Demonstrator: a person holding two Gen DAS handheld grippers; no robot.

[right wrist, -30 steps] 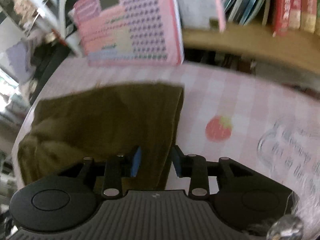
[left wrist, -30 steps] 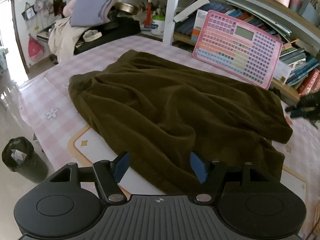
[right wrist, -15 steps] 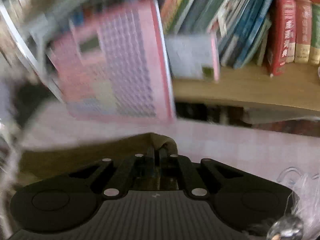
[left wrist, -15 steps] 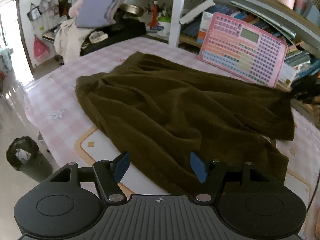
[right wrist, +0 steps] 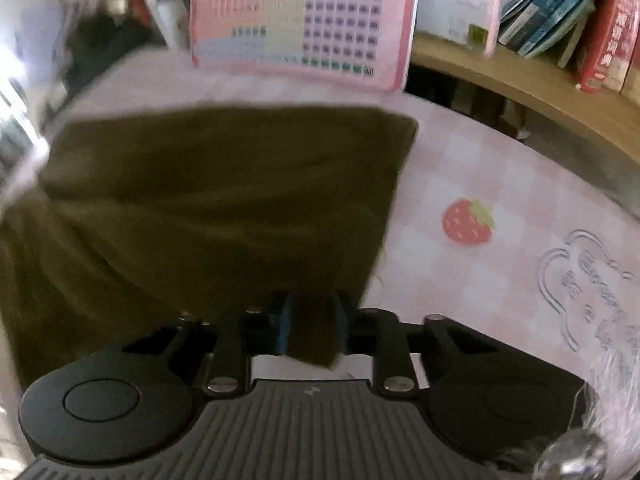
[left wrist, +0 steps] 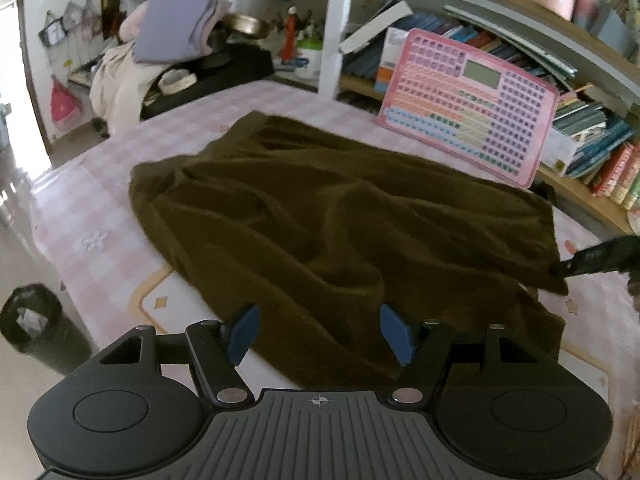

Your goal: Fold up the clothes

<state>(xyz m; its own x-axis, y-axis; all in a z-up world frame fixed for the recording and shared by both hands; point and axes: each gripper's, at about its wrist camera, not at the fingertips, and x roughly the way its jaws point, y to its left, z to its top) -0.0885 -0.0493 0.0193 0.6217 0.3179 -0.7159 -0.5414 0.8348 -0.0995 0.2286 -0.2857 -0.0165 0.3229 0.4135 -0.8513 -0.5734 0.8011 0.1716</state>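
- Olive-brown garment (left wrist: 344,232) lies spread and rumpled across the pink checked tablecloth (left wrist: 100,216), its far edge just short of the pink keyboard toy (left wrist: 468,108) propped against the bookshelf (left wrist: 592,184).
- We find the right gripper (right wrist: 310,330) with jaws closed on a corner of the garment; the cloth runs between the blue pads (right wrist: 285,328) and fans out toward the keyboard toy. In the left wrist view that gripper reaches in to the corner on the side right of the toy.
- We find the left gripper (left wrist: 320,334) with jaws spread wide and nothing between them, held over the garment edge farthest from the keyboard toy.
- Our judgement: one corner is held and a second hold is wanted. The left jaws should close on a single layer at the hem, not a bunched ridge, so the fold line runs straight.
- We advise drawing the cloth taut between both holds before carrying it over; slack will keep the present creases.
- Material: soft, matte, medium-weight knit or fleece that drapes in long rounded ridges; likely to cling and drag on the cloth beneath.
- Shape: broadly rectangular as laid, with a squared corner nearest the keyboard toy. We cannot tell the garment type.
- Tablecloth: smooth, printed with a strawberry (right wrist: 466,222).
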